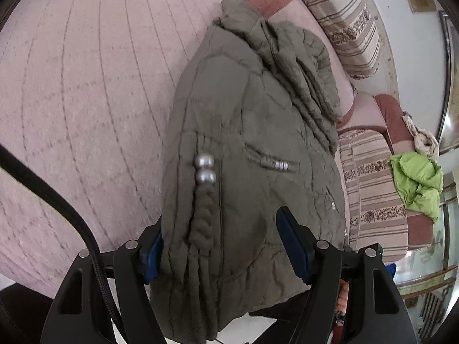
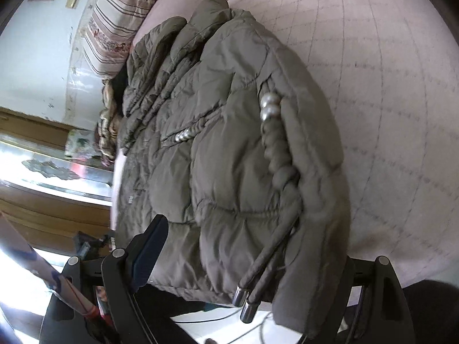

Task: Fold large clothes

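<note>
Black two-finger tongs with blue pads frame the near hem in both wrist views. The left gripper [image 1: 226,246] stands spread, the olive-green quilted padded jacket [image 1: 252,149] bulging between its jaws; whether the pads press the cloth cannot be told. The right gripper [image 2: 258,261] is likewise spread wide, with its right finger hidden under the hem, so its grip cannot be told either. The jacket lies folded lengthwise on the pale pink quilted sofa cover [image 1: 86,86], stretching away from both tongs towards the striped floral cushions [image 1: 347,28]. Likely risks: the puffy, slick filling may spring the fold open; the braided drawcord with metal tips [image 2: 258,275] dangles over the edge and may snag a finger; the hem overhanging the seat may drag the bundle off
</note>
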`<state>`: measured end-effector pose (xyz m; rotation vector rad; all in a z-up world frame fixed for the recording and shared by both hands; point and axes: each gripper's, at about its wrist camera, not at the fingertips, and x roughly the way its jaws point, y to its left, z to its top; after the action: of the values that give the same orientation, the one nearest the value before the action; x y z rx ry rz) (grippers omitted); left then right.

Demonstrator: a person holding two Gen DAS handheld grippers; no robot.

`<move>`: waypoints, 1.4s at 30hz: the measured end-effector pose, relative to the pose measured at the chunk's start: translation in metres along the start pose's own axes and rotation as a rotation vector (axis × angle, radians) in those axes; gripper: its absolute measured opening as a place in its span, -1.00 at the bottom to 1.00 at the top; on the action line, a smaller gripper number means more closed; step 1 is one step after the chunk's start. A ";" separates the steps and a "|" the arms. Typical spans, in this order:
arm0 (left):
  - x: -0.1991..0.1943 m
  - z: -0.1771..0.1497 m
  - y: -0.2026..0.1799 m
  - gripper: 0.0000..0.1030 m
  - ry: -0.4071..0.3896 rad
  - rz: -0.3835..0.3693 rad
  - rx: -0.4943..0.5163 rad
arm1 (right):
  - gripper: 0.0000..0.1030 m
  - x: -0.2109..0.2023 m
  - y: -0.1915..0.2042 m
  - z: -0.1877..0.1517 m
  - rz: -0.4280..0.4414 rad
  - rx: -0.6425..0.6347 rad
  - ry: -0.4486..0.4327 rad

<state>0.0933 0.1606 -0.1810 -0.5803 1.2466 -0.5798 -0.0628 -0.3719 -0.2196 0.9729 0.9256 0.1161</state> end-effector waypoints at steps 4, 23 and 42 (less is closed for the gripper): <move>0.006 -0.011 -0.007 0.33 0.017 0.005 0.033 | 0.70 0.004 0.002 -0.006 0.041 0.017 -0.008; -0.008 -0.016 -0.052 -0.62 -0.037 0.231 0.098 | -0.63 0.003 0.050 -0.018 -0.011 -0.039 -0.067; -0.086 -0.036 -0.085 -0.64 -0.172 0.169 0.154 | -0.64 -0.062 0.124 -0.045 -0.012 -0.296 -0.097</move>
<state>0.0321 0.1552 -0.0705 -0.3829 1.0662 -0.4688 -0.0966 -0.2982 -0.0987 0.6928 0.7985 0.1889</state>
